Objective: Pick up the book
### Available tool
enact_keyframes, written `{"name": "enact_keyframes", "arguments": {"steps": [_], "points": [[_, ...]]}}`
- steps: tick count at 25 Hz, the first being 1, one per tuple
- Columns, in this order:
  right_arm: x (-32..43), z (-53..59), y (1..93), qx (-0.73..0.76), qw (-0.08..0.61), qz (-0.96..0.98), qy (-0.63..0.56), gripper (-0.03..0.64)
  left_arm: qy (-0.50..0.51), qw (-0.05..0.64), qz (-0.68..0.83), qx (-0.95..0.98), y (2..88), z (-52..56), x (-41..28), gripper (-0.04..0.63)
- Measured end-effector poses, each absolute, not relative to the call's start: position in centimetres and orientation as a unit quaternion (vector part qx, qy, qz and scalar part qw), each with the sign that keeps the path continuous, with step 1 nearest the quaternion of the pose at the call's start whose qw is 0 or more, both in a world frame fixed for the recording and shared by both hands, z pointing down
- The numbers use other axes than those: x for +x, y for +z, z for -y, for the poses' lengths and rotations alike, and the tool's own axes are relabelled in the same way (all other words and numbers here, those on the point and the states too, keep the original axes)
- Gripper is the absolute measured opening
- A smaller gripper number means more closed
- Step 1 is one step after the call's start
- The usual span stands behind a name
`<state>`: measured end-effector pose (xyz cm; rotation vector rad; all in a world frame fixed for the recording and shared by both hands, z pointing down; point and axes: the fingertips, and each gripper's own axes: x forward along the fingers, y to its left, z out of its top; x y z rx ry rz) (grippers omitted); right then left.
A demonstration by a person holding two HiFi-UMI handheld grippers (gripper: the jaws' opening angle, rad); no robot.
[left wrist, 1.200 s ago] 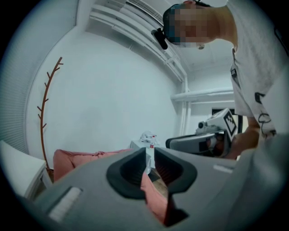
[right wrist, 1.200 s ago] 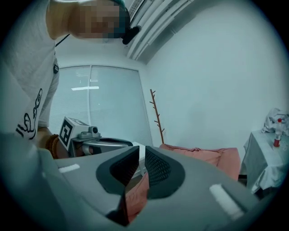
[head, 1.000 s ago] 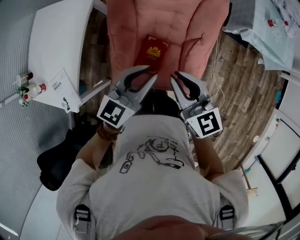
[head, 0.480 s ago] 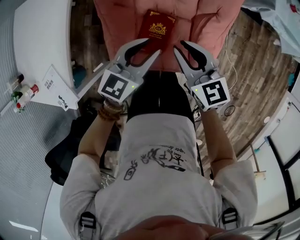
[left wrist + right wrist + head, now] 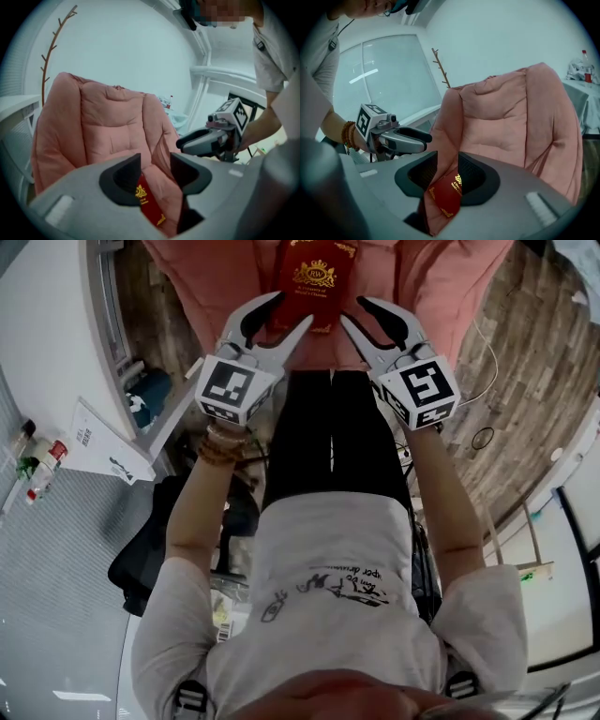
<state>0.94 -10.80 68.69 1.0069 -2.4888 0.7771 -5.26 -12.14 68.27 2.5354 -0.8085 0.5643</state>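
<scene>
A dark red book (image 5: 313,277) with a gold crest lies flat on the seat of a pink padded armchair (image 5: 412,277). Both grippers hover just short of its near edge, apart from it. My left gripper (image 5: 289,310) is at the book's near left corner and my right gripper (image 5: 360,313) at its near right corner. Their jaws have just been opening and stand open, with nothing pressed between them. In the left gripper view the book (image 5: 149,206) shows through the gap beyond the jaws. The right gripper view shows the book (image 5: 446,194) the same way.
A white table (image 5: 47,343) stands to the left with a paper sheet (image 5: 103,442) and small bottles (image 5: 37,470). Wood floor with a cable (image 5: 483,437) lies to the right. The person's legs are below the chair's front edge. A branch-like coat stand (image 5: 51,51) is behind the chair.
Both grippers have come down and forward toward the book, side by side. Their jaws stand wider than before. The book now sits at the top edge of the head view.
</scene>
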Motion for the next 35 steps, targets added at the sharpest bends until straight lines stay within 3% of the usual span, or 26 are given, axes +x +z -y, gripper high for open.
{"name": "enact_keyframes", "arguments": {"steps": [9, 15, 20, 35], "points": [[0.5, 10.0, 81.5, 0.362, 0.186, 0.848, 0.338, 0.163, 0.222, 0.302, 0.296, 0.879, 81.4, 13.2, -7.6, 0.264], [-0.5, 10.7, 87.9, 0.362, 0.192, 0.838, 0.36, 0.169, 0.255, 0.328, 0.296, 0.86, 88.2, 13.8, -8.6, 0.302], [-1.4, 11.1, 91.7, 0.362, 0.195, 0.829, 0.38, 0.175, 0.265, 0.346, 0.304, 0.847, 91.4, 14.8, -9.4, 0.305], [-1.6, 10.6, 97.6, 0.364, 0.209, 0.808, 0.413, 0.21, 0.289, 0.422, 0.292, 0.808, 97.6, 15.6, -10.1, 0.469]]}}
